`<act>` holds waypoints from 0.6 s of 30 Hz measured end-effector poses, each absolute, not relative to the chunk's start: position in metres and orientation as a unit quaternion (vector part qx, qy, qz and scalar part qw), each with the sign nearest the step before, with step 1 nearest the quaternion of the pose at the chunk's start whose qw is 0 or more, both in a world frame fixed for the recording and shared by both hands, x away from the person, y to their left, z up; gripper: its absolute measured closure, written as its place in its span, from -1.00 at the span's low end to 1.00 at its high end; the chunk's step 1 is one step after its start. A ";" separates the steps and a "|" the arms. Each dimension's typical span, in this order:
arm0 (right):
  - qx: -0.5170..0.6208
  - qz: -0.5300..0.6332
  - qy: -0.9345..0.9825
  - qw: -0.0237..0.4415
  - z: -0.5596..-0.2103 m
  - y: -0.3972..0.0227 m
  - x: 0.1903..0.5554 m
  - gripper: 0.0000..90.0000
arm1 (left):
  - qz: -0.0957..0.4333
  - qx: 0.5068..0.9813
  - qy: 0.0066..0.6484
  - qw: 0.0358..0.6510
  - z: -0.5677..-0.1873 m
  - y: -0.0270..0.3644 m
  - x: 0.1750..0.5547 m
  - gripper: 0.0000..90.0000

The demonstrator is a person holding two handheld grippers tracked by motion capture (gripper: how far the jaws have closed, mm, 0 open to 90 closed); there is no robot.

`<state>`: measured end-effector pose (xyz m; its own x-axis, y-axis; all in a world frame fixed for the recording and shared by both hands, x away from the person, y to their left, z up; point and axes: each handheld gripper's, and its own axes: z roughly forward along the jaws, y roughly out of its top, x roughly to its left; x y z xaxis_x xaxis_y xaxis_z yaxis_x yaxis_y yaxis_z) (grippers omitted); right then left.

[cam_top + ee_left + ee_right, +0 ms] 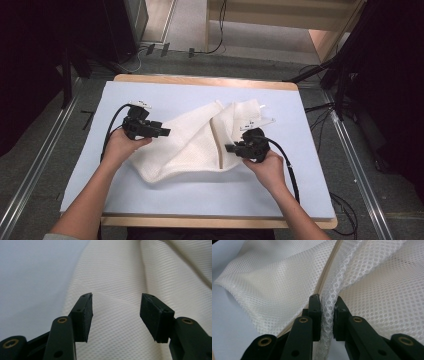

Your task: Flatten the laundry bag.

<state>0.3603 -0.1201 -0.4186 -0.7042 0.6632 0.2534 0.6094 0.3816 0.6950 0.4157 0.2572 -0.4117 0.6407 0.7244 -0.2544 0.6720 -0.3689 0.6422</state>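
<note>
1. A white mesh bag (200, 142) lies crumpled at the middle of the tabletop (150, 195), on its pale blue cover, with white tags toward the far right corner.
2. The left gripper (161, 132) hovers at the bag's left edge, its jaws spread wide with mesh (117, 315) showing between them, nothing grasped.
3. The right gripper (231, 148) sits at the bag's right side, jaws clenched on a raised fold of mesh (327, 315) beside a beige zipper seam (329, 267).

The high view looks forward and down over the whole tabletop (150, 90) from the person's side. Both gripper views sit very close, each facing the same white mesh cloth (190, 145) along its jaws.
</note>
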 end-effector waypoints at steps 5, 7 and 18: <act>0.384 0.402 0.831 0.032 -0.420 -0.121 0.352 0.81 | 0.042 0.821 0.445 0.355 -0.424 0.267 0.436 -0.02; 0.385 0.402 0.830 0.031 -0.421 -0.123 0.350 0.80 | 0.047 0.822 0.448 0.349 -0.427 0.266 0.441 -0.02; 0.389 0.398 0.830 0.033 -0.422 -0.127 0.340 0.78 | 0.033 0.827 0.451 0.333 -0.444 0.256 0.460 0.04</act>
<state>0.3404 -0.1271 -0.4223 -0.6951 0.6722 0.2549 0.6196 0.3805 0.6865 0.4597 0.2555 -0.4440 0.5904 0.7686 -0.2461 0.7246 -0.3706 0.5810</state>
